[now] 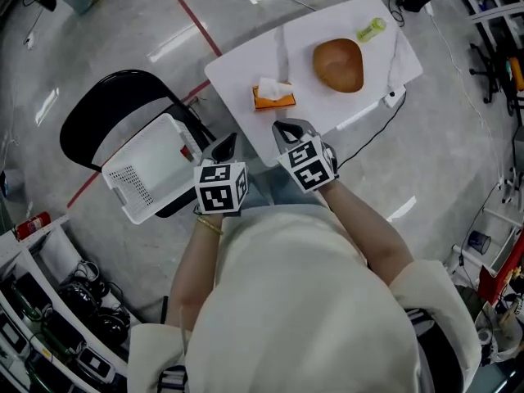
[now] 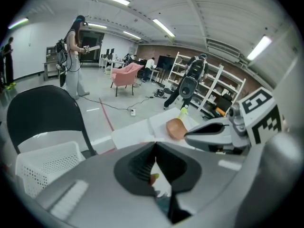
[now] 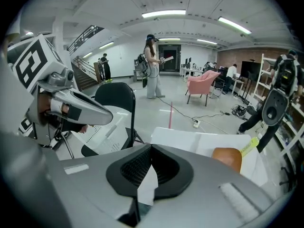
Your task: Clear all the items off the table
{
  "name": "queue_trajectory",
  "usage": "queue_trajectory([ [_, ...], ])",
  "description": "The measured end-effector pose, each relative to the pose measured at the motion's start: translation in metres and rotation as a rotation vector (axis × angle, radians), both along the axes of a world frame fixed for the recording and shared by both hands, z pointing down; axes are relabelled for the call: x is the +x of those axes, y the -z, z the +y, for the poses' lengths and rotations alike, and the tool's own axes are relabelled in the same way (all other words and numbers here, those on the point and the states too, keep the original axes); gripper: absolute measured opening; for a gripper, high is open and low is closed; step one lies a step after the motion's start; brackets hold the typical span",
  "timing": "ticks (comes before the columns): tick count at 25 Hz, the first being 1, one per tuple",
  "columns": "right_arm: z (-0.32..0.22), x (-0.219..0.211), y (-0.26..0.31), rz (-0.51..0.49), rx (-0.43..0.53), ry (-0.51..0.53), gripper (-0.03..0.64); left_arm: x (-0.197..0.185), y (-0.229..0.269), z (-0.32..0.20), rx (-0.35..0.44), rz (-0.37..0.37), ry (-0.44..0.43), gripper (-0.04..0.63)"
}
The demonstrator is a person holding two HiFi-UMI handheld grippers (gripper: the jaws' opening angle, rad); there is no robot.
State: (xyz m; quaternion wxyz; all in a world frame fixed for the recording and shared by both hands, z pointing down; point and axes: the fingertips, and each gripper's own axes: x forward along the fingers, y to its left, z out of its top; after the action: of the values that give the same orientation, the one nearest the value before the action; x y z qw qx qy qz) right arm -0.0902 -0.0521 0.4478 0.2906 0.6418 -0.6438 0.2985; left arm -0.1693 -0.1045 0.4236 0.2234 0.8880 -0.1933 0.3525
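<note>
Orange pack [image 1: 273,96], seemingly tissues, just beyond right tongs [image 1: 286,128]

Near edge of table [image 1: 237,76] open; tissue pack [image 1: 273,94], bowl [image 1: 338,64], bottle [image 1: 371,29] beyond.

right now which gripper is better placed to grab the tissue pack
Right: right gripper is at the edge of the table, nearest the tissue pack; left gripper sits off it by the basket.

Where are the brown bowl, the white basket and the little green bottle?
Brown bowl [image 1: 338,64], head view, its middle.
White basket [image 1: 131,184], head view, its perforated end wall.
Green bottle [image 1: 371,29], head view, its body.
</note>
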Motion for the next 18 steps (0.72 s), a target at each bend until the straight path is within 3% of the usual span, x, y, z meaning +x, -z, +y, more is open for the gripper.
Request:
queue_trajectory([
  [18, 0.119, 0.141, -0.001, 0.026, 0.026, -0.197, 0.000, 0.154, 0.005, 0.103, 0.044, 0.029, -0.184, 0.009],
])
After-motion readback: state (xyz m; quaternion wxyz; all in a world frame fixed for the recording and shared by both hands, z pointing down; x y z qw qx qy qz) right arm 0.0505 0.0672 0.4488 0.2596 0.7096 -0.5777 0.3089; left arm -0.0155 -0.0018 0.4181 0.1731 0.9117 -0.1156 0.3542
